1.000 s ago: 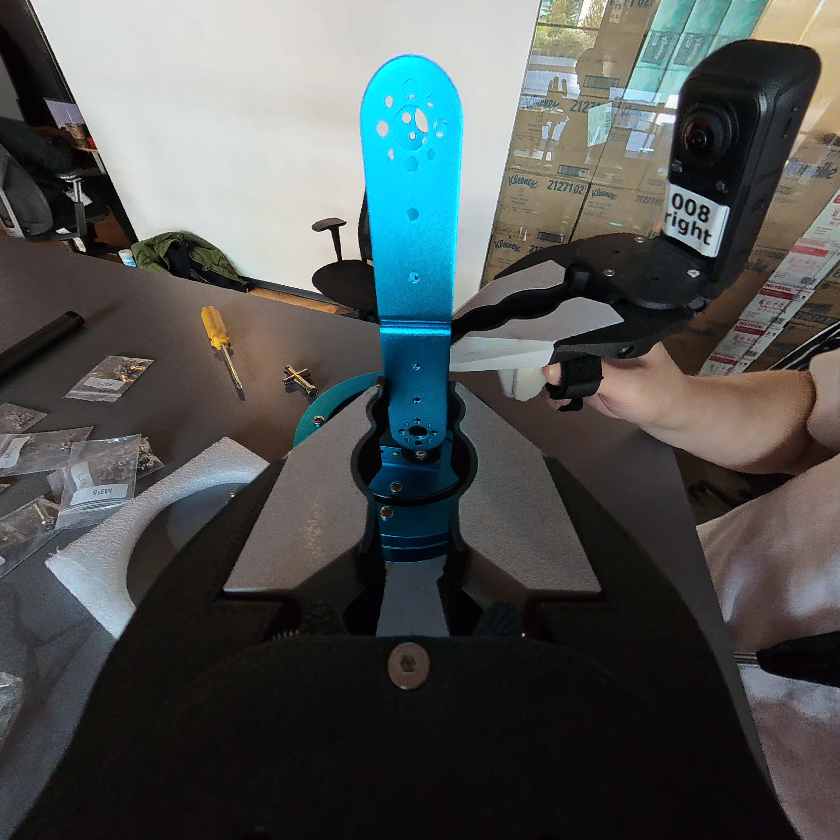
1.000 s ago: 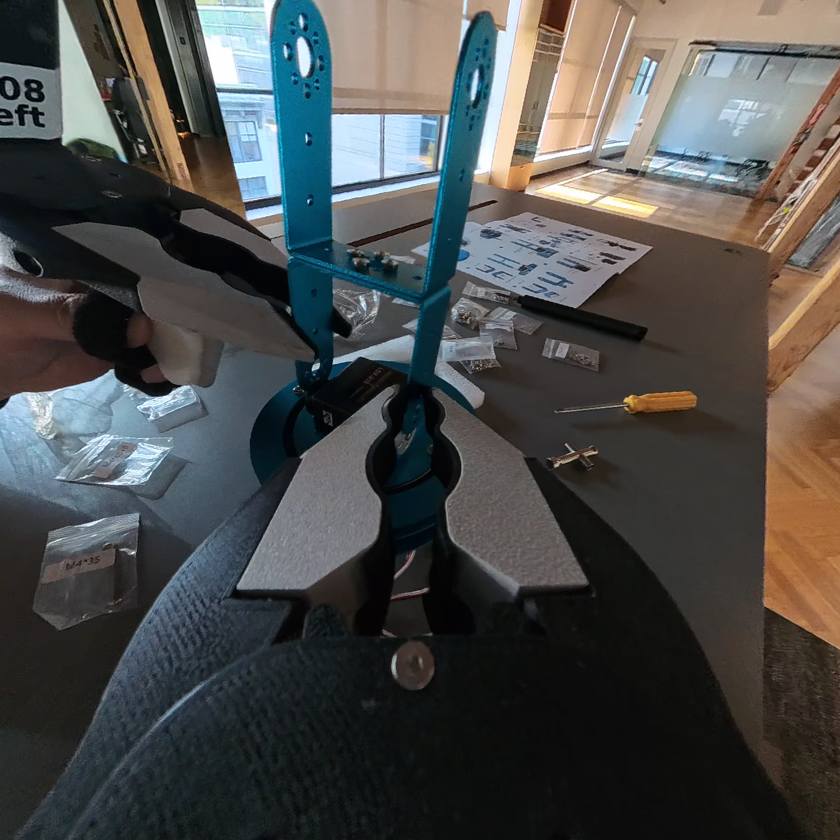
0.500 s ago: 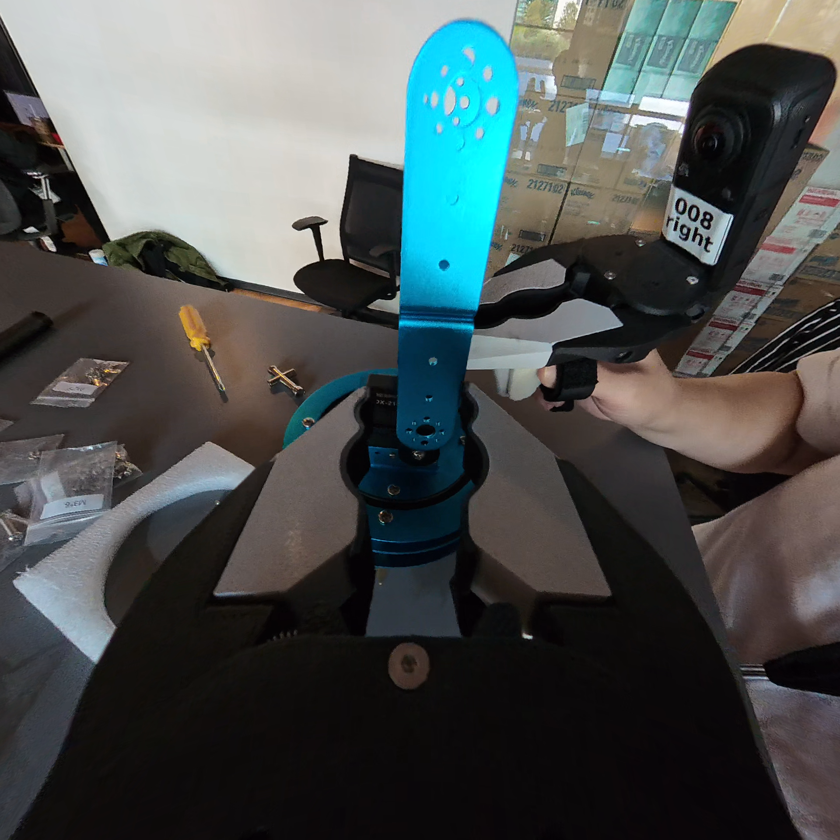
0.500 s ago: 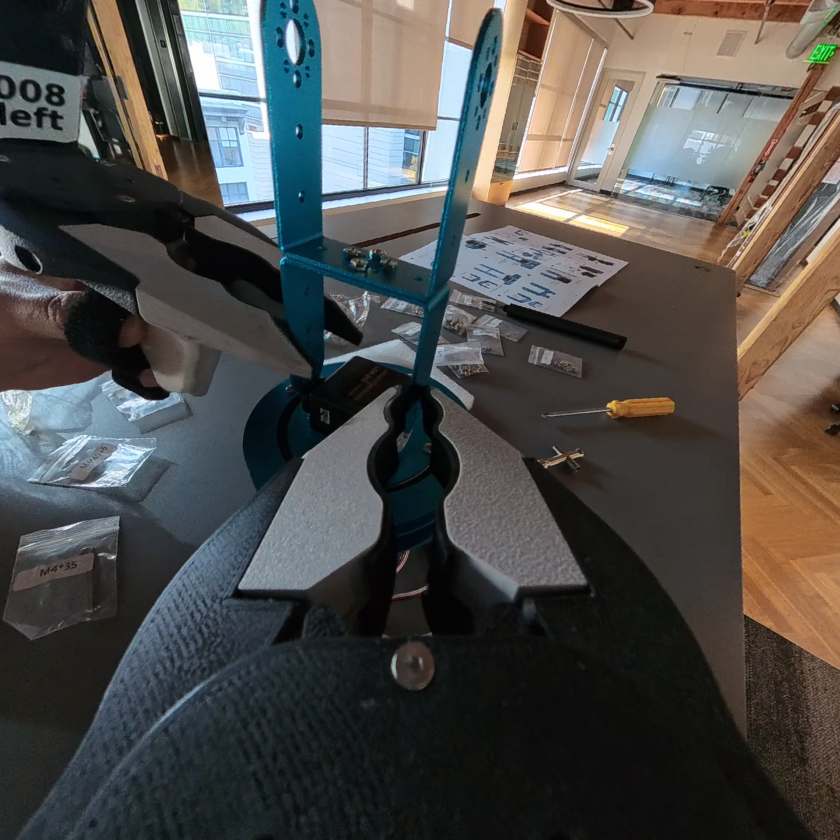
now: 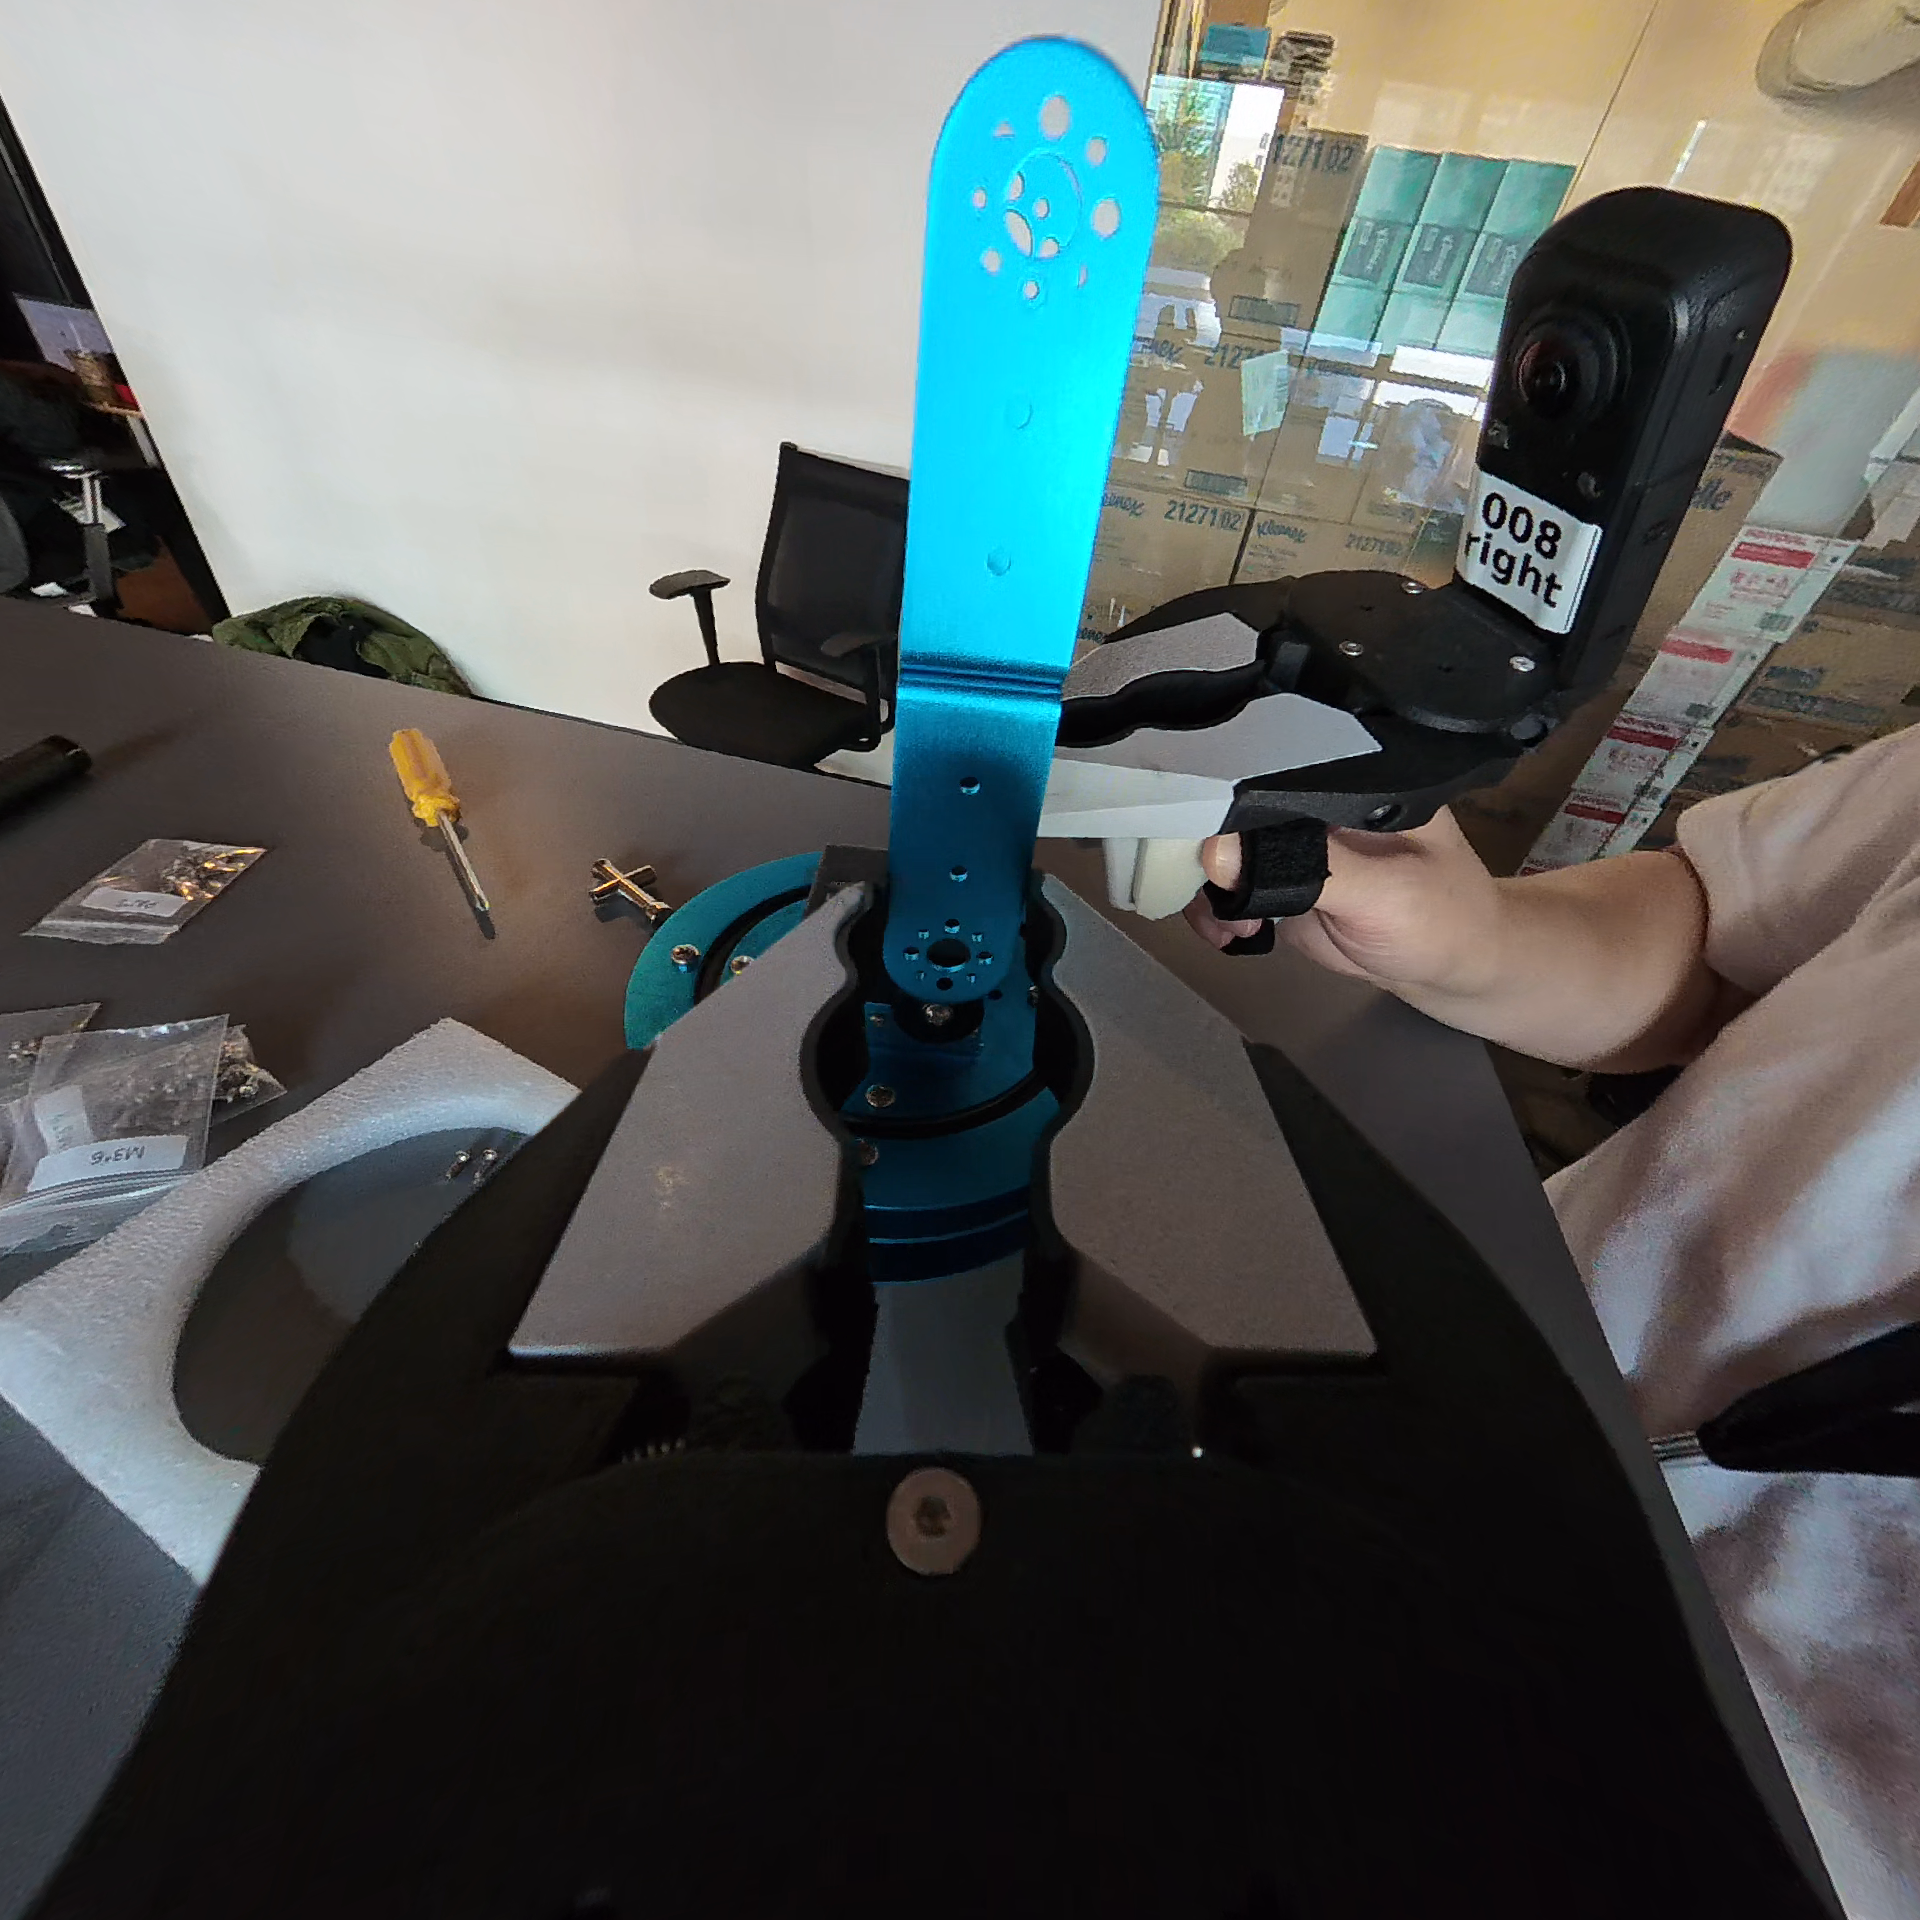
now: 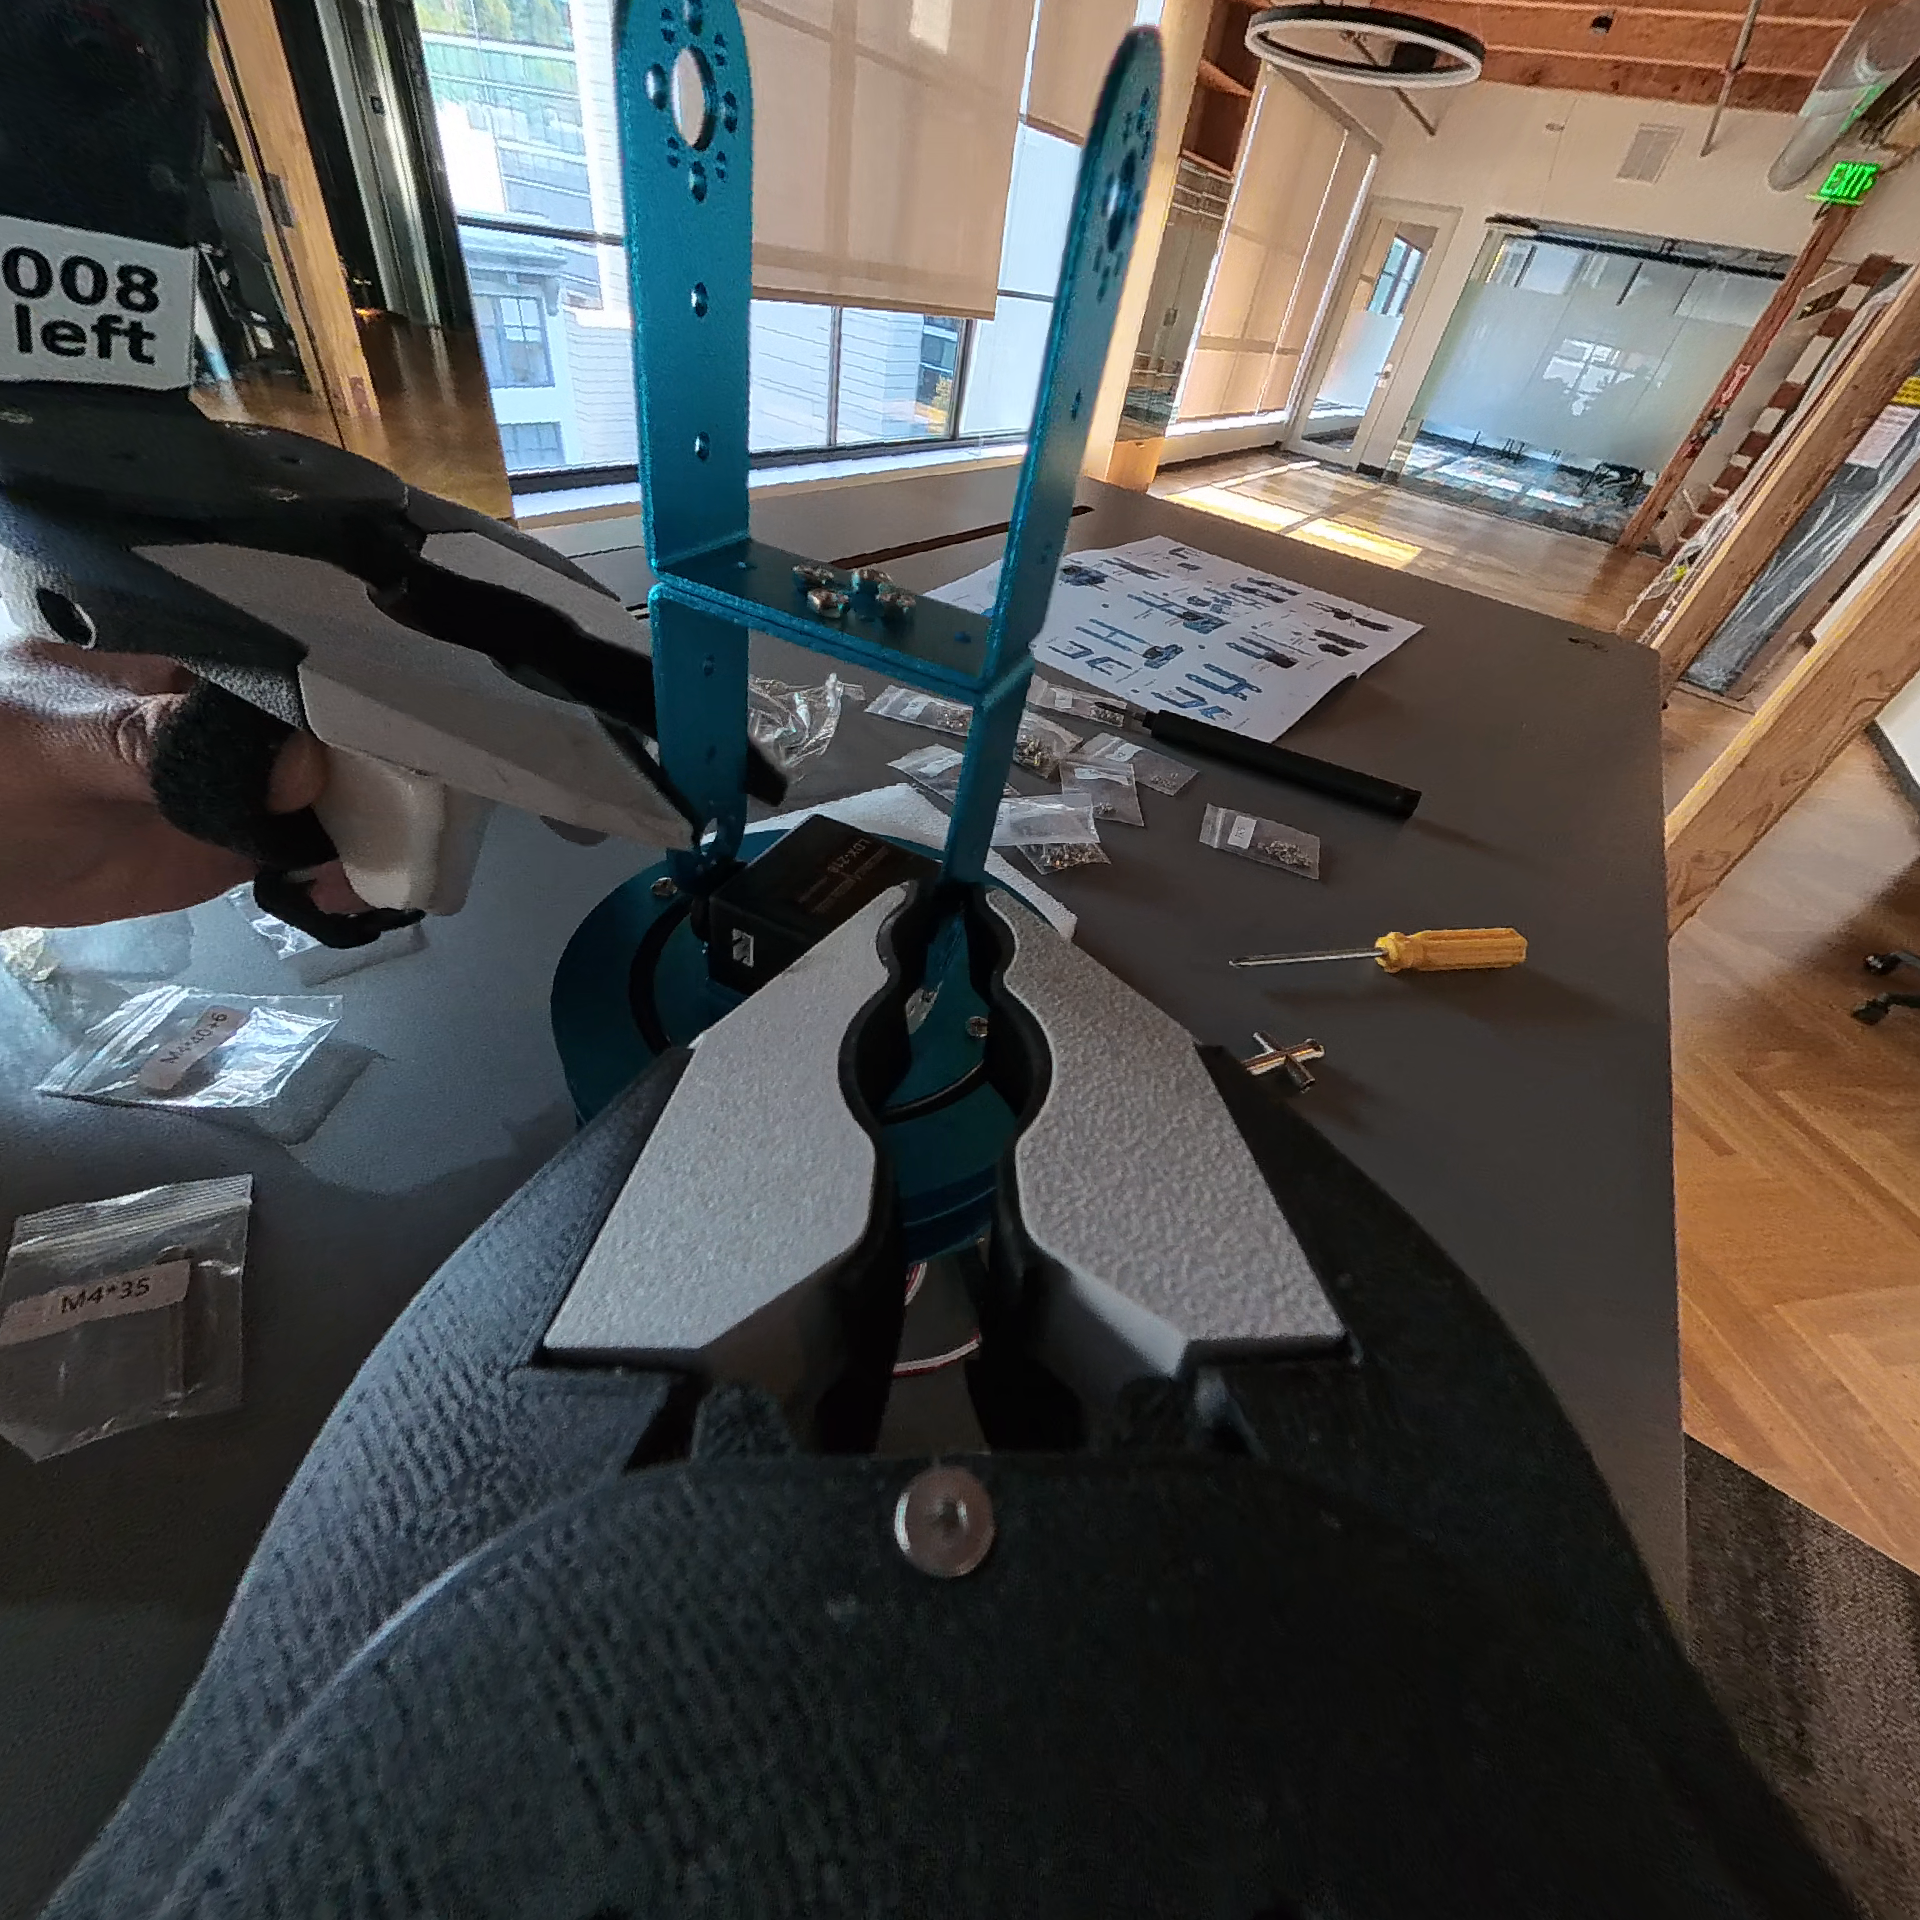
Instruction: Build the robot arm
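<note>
A tall blue metal bracket [image 5: 1023,436] with two upright legs and a crossbar [image 6: 831,613] stands over a black servo [image 6: 821,883] on a round blue base [image 5: 675,966]. My left gripper [image 5: 948,894] is shut on the lower end of one leg. In the right wrist view it comes in from the left [image 6: 717,805] and pinches the left leg. My right gripper [image 6: 948,904] is shut on the lower end of the other leg. It also shows in the left wrist view [image 5: 1070,748], behind the bracket. A hand holds each gripper.
On the dark table [image 6: 1507,1195] lie a yellow screwdriver [image 6: 1449,948], a small cross-shaped metal wrench [image 6: 1288,1060], several bags of screws [image 6: 1049,821], a black rod [image 6: 1288,774] and a printed sheet [image 6: 1195,634]. White foam packing [image 5: 125,1299] lies left of the base. The table edge runs along the right. Spacing between my two grippers at the tips: around 5 cm. Both grippers' tips are roughly 30 cm from the yellow screwdriver [image 6: 1449,948]. It is also in sight in the left wrist view [image 5: 424,769].
Both grippers keep their hold. The bracket's lower ends have risen a little relative to the servo, and the bracket now leans slightly right in the left wrist view.
</note>
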